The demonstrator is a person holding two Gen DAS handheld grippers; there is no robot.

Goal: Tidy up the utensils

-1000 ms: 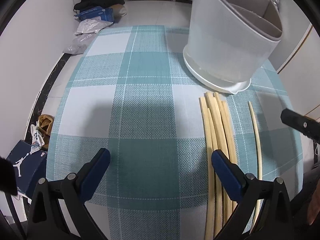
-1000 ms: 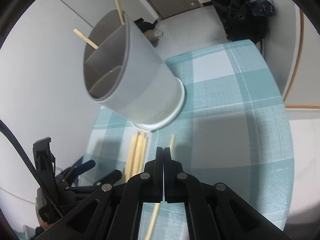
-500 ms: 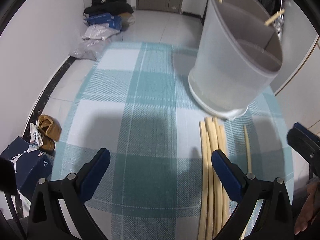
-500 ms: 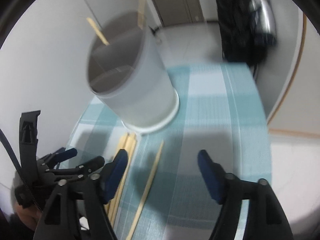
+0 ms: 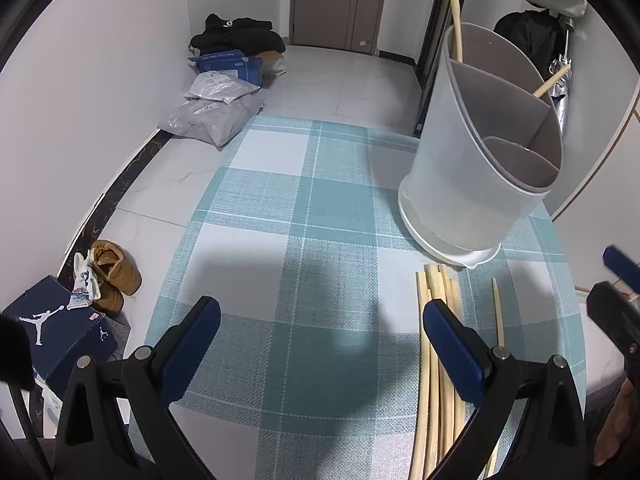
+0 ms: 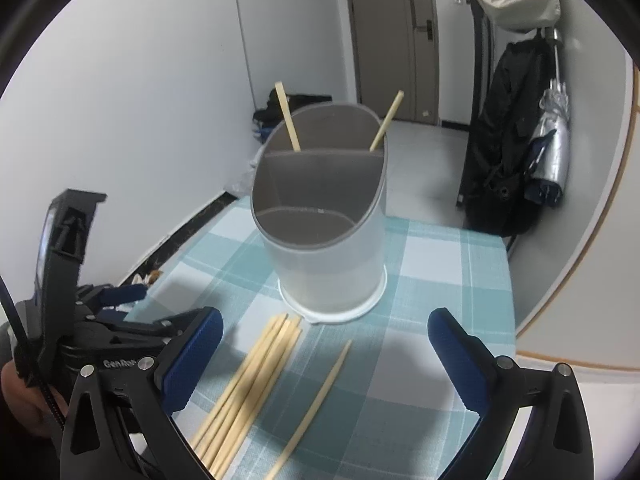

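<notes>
Right gripper [image 6: 324,344], shut a second ago, has just been opening and holds nothing, left gripper [image 5: 320,332] spread too; single chopstick [image 6: 316,400] looks light, stiff, slippery—pinch mid-length.

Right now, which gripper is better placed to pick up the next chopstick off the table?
Right. The right gripper, jaws just opened and empty, frames the lone chopstick. The left gripper, also open, frames bare tablecloth, the bundle under its finger.

Home entryway: shoes [image 5: 114,276], hung coats [image 6: 508,136]
</notes>
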